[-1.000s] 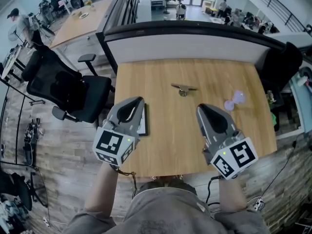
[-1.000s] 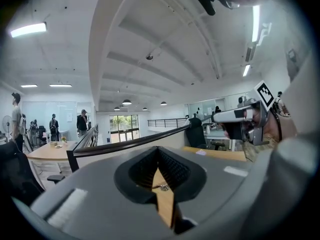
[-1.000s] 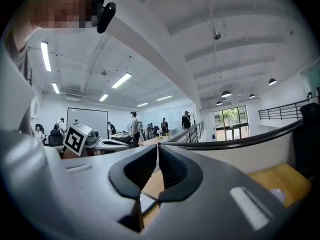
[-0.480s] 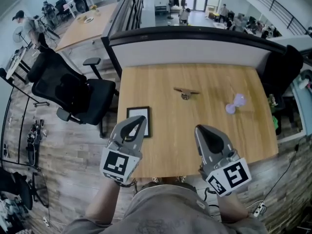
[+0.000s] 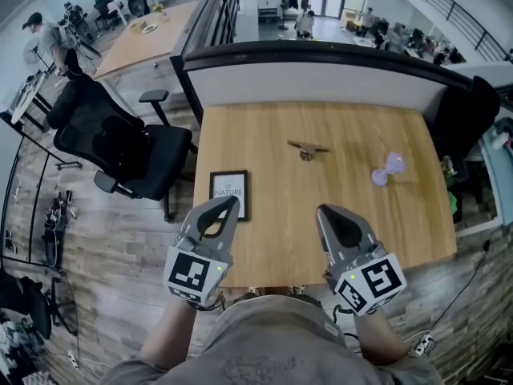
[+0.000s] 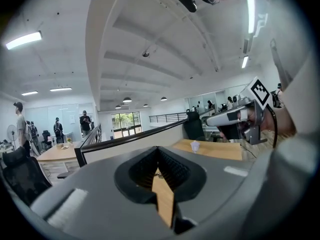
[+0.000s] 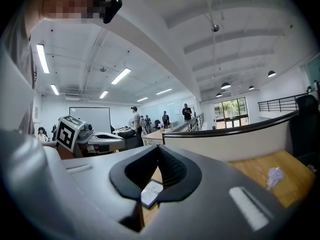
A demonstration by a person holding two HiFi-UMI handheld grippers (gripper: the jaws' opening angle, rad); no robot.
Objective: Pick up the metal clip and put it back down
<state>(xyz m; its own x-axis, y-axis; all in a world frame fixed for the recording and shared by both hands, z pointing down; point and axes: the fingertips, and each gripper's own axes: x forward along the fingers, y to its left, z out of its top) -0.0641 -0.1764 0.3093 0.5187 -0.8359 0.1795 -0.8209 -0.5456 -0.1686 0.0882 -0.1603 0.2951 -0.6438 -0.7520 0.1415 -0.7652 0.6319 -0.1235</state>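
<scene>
The metal clip (image 5: pixel 307 149) lies flat on the wooden table (image 5: pixel 272 231), past its middle, with nothing touching it. Both grippers hover over the table's front edge, well short of the clip. My left gripper (image 5: pixel 228 202) is shut and holds nothing; its own view shows the jaws (image 6: pixel 159 150) meeting, with a strip of tabletop below them. My right gripper (image 5: pixel 326 212) is also shut and empty, its tips (image 7: pixel 159 149) closed together. Each gripper shows in the other's view: the right gripper (image 6: pixel 235 119) and the left gripper (image 7: pixel 95 141).
A small black-framed card (image 5: pixel 228 193) (image 7: pixel 151 191) lies on the table just ahead of my left gripper. A pale purple hourglass-like object (image 5: pixel 388 168) (image 7: pixel 274 176) sits at the right. A partition wall (image 5: pixel 321 74) bounds the far edge. A black office chair (image 5: pixel 112 147) stands left of the table.
Both grippers have drawn back toward the table's front edge, away from the clip. The framed card, covered by the left gripper before, now shows. The clip has not moved.
</scene>
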